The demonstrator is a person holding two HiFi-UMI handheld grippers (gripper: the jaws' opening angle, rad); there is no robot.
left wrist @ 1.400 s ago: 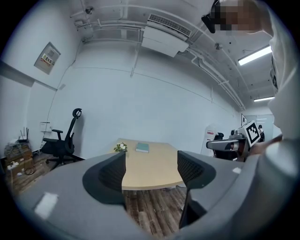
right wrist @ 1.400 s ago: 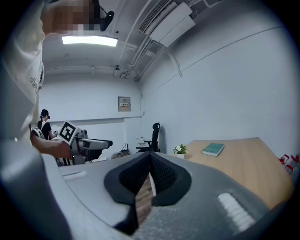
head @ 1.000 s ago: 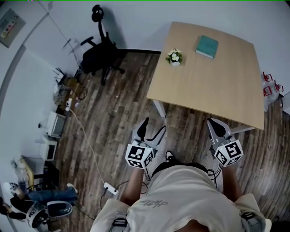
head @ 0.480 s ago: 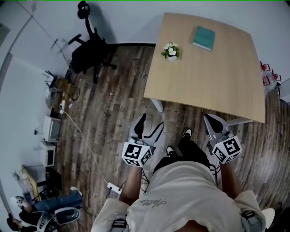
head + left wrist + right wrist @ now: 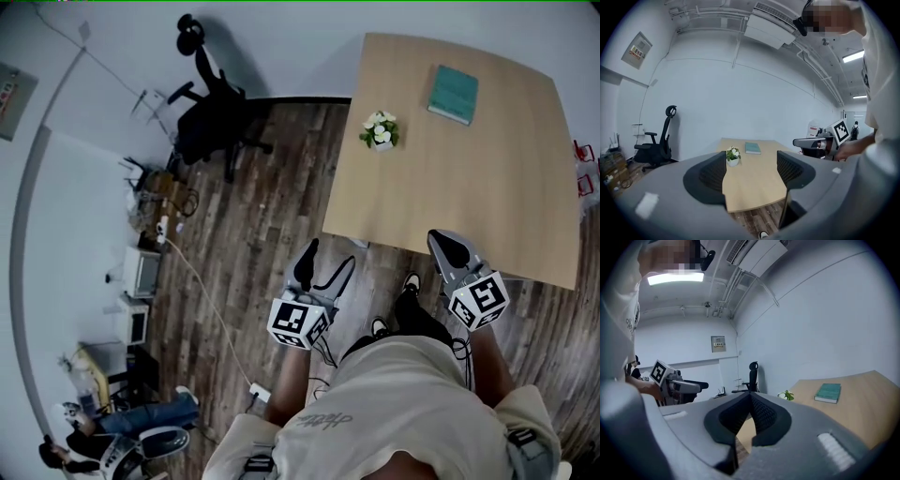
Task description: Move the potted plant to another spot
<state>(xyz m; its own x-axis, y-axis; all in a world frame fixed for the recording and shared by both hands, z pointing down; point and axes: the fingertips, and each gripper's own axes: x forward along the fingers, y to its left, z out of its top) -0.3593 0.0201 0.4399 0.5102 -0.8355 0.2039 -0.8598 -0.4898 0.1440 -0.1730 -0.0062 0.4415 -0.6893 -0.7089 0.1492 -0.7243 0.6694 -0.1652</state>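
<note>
Two tools are held low in front of the person, well short of the potted plant (image 5: pixel 380 131). The left tool (image 5: pixel 330 258) hangs over the wooden floor (image 5: pixel 244 234) with its jaws standing wide apart; nothing is between them, only the distant worktop (image 5: pixel 469 197) showing through the gap. The right tool (image 5: pixel 450 246) sits at the worktop's near edge, its jaws brought together at the tips with nothing held.

The potted plant, white flowers in a small white pot, stands upright near the worktop's far left corner; a teal book (image 5: pixel 454 94) lies flat to its right, apart from it. In the right gripper view the pot is hidden behind the tool's own body and only leaves show; in the left gripper view the whole plant appears just beside the left jaw's inner edge.

The worktop's right side is cut off by the frame, and some red items there (image 5: pixel 586 155) are too cropped to name. A black office chair (image 5: pixel 217 122) stands by the far wall; a white cable (image 5: pixel 202 300) trails across the floor. The clutter along the left wall is too small to make out; a seated person (image 5: pixel 141 417) at the lower left is partly cut off.
</note>
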